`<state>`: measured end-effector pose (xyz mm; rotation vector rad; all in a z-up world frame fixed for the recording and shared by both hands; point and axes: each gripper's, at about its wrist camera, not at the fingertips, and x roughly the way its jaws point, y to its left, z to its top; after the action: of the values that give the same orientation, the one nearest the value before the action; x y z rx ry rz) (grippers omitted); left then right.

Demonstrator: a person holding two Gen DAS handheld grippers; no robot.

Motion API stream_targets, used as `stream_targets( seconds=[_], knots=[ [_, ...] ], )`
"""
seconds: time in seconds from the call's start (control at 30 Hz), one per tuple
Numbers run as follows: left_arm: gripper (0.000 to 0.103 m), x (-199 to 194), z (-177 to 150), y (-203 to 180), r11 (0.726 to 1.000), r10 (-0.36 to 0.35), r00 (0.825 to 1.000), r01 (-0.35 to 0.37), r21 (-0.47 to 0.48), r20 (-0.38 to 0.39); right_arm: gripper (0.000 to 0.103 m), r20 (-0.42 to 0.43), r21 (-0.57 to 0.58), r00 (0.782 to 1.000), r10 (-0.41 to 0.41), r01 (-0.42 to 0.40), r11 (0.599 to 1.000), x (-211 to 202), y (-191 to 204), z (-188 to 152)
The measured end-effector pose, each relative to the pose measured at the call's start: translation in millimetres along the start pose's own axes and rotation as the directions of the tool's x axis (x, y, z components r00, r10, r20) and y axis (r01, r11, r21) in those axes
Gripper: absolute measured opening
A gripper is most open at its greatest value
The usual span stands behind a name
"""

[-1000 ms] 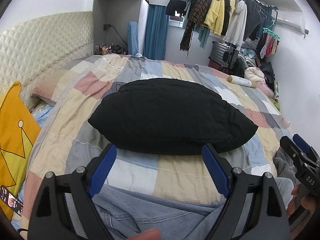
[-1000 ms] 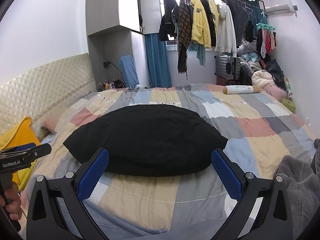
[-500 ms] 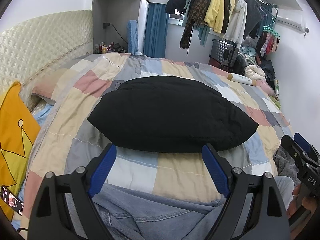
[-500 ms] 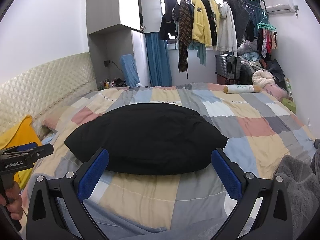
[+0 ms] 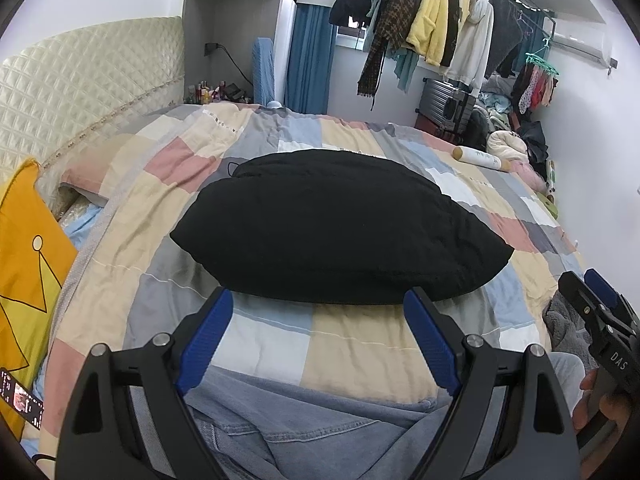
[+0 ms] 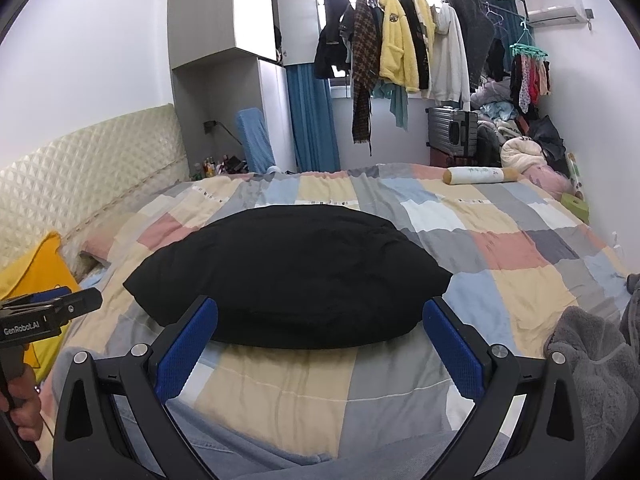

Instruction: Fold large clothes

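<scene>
A folded black garment [image 5: 340,228] [image 6: 288,276] lies flat in the middle of the patchwork bed cover [image 5: 352,344] [image 6: 520,248]. My left gripper [image 5: 318,300] hovers open just short of its near edge, with nothing between the blue pads [image 5: 204,336]. My right gripper [image 6: 320,308] is also open and empty, at the same near edge. A blue denim piece [image 5: 312,432] lies under the left gripper at the bed's front. Each view shows the other gripper at its side edge, held by a hand.
A grey fleece item [image 6: 592,360] lies at the front right. A yellow cushion [image 5: 24,280] and a phone [image 5: 20,396] sit at the left. A cream roll [image 6: 480,176] rests at the bed's far right. Clothes hang on a rail [image 6: 400,48]. A padded headboard [image 5: 80,88] lines the left.
</scene>
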<state>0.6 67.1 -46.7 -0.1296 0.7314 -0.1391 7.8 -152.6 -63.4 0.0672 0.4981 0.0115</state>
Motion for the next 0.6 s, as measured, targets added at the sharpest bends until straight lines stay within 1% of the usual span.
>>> stream_targets(
  seconds=[0.47,0.6],
  knots=[
    [0.087,-1.5,2.1,-3.5,1.0,-0.013,1.0,0.013,-0.005,-0.004,0.103,-0.004,0.008,1.0,0.002,-0.002,1.0,-0.4,-0.6,-0.4],
    [0.087,-1.4,2.2,-3.9,1.0,-0.007,1.0,0.007,0.006,0.001,0.103,-0.004,0.005,1.0,0.0,0.0,1.0,-0.6,-1.1,-0.1]
  ],
)
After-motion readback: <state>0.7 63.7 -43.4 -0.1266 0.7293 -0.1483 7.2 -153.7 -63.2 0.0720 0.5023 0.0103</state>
